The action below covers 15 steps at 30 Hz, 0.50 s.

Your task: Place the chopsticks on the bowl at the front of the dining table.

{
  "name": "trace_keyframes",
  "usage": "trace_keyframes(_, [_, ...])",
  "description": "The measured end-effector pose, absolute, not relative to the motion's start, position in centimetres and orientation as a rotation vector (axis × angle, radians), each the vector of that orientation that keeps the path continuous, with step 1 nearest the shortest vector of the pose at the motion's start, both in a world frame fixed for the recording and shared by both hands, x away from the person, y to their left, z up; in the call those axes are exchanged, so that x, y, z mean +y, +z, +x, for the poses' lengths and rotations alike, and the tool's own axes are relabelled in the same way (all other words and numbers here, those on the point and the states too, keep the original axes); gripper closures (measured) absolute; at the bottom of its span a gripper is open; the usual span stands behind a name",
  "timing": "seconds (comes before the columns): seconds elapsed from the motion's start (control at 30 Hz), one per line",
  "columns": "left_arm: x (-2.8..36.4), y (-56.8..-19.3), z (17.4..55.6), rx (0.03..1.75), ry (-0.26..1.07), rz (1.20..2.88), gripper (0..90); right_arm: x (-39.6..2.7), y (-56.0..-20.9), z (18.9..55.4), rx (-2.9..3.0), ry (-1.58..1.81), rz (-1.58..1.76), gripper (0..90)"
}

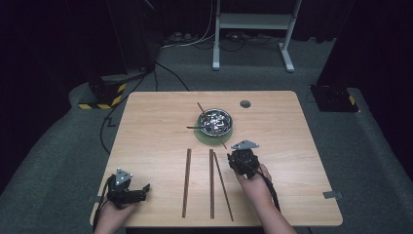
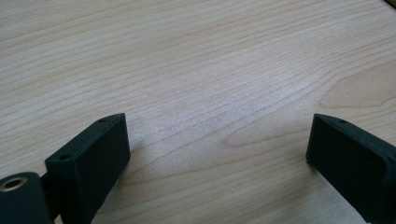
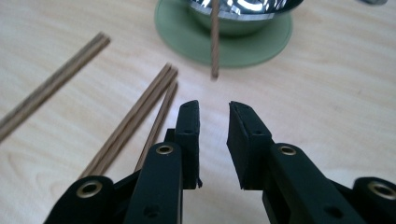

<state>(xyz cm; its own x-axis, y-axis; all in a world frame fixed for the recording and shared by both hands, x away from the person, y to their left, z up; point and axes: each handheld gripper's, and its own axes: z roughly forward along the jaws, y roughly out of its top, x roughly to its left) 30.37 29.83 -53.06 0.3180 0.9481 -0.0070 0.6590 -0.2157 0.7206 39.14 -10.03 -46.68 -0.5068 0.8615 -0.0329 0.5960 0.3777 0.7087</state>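
A steel bowl [image 1: 215,121] with shiny contents sits on a round green mat [image 1: 200,137] at the table's middle. One wooden chopstick [image 1: 222,141] leans across the bowl, and its near end overhangs the mat [image 3: 233,51]. Several more chopsticks lie flat toward the near edge: one length [image 1: 186,183] on the left, and two [image 1: 212,180] close together beside it. My right gripper [image 1: 234,158] hovers just right of those two and points at the bowl [image 3: 238,11]. Its jaws [image 3: 212,109] are narrowly open and hold nothing. My left gripper [image 1: 145,191] rests at the near left corner, wide open [image 2: 217,126] over bare wood.
A dark utensil handle [image 1: 194,127] sticks out of the bowl to the left. A grey round cap [image 1: 245,104] is set into the table behind the bowl. A white frame [image 1: 253,29] and cables lie on the floor beyond the table.
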Motion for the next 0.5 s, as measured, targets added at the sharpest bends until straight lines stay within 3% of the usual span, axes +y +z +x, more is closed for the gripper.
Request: trace_keyframes(0.5, [29.8, -53.1, 30.4, 1.416, 0.595, 1.961, 6.1, -8.0, -49.8, 35.1, 2.356, 0.881, 1.228, 76.0])
